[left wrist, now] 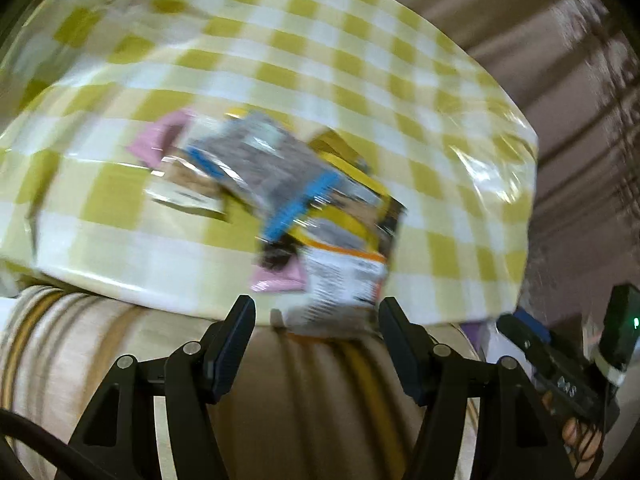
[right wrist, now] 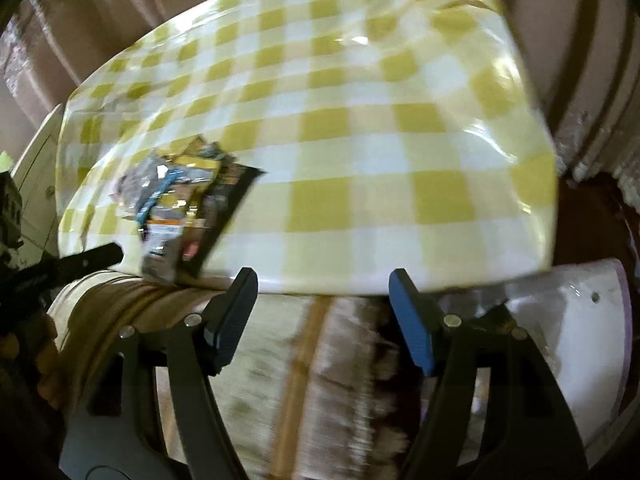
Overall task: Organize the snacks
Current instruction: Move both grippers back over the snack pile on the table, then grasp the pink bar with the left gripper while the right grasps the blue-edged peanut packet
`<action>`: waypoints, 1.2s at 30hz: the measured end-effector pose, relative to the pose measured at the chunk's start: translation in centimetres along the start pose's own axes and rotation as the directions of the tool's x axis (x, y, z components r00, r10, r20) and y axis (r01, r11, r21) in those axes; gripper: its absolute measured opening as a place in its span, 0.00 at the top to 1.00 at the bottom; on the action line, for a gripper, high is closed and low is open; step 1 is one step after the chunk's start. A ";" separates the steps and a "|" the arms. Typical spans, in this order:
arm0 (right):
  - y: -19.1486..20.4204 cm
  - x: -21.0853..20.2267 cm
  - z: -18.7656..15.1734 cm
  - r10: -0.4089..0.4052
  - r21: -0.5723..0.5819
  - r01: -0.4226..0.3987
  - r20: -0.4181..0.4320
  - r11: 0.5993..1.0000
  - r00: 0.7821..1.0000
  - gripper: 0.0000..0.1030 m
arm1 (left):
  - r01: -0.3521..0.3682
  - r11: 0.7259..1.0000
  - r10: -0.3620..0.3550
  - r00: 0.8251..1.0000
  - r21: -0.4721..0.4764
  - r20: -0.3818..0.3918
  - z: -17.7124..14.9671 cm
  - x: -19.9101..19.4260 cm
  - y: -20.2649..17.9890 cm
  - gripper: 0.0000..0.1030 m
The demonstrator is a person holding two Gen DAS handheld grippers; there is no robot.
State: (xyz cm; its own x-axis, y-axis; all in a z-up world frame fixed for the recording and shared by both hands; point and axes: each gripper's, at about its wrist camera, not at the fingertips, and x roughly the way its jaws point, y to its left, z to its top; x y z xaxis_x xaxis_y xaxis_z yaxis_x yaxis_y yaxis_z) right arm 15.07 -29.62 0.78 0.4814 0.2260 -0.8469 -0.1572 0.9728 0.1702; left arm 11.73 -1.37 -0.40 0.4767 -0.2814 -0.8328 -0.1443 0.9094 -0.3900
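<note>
Both my tongs hang off the near edge of the table covered in a glossy yellow-and-white checked plastic cloth (left wrist: pixel 304 56), and I place everything against that table. My left gripper (left wrist: pixel 316 312) has its two black fingers spread wide with nothing between them, its tips level with the table's near edge. My right gripper (right wrist: pixel 323 284) is spread just as wide and is empty too, also at the near edge but further along to the right. The heap of crinkly snack packets (left wrist: pixel 280 192) lies on the table close to that near edge, straight ahead of my left gripper; the pictures are smeared, so I can only make out overlapping wrappers in blue, yellow, grey, pink and white. One white packet with an orange band (left wrist: pixel 340 288) pokes out over the table's edge, between and just beyond my left fingertips, though I cannot tell whether they touch it. Below the table edge sits a beige striped cushion (right wrist: pixel 304 360).
</note>
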 end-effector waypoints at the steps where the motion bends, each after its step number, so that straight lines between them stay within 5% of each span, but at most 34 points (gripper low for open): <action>1: 0.8 0.3 0.1 0.005 -0.018 -0.005 -0.001 1.000 1.000 0.30 | -0.013 1.000 0.013 1.000 -0.007 0.013 0.2 -0.3 0.7 0.37; 19: 10.8 4.0 3.8 0.069 -0.186 -0.061 0.039 0.981 0.997 0.24 | -0.157 0.988 0.157 0.982 -0.006 0.104 6.1 -1.1 8.1 0.41; 24: 13.5 5.5 4.9 0.086 -0.249 -0.074 0.039 0.966 0.996 0.24 | -0.151 0.988 0.152 0.983 -0.016 0.098 7.9 0.1 9.5 0.53; 36: 19.3 9.5 7.4 0.121 -0.452 -0.105 0.007 0.886 0.993 0.15 | -0.112 0.994 0.111 0.990 0.013 0.088 10.2 3.2 10.6 0.57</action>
State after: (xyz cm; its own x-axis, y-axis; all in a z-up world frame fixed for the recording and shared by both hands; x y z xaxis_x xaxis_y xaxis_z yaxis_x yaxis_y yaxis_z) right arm 22.96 -8.31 -0.26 0.4645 0.3427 -0.8166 -0.5801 0.8145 0.0119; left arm 20.55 10.46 -3.20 0.5319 -0.1510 -0.8332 -0.1860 0.9391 -0.2890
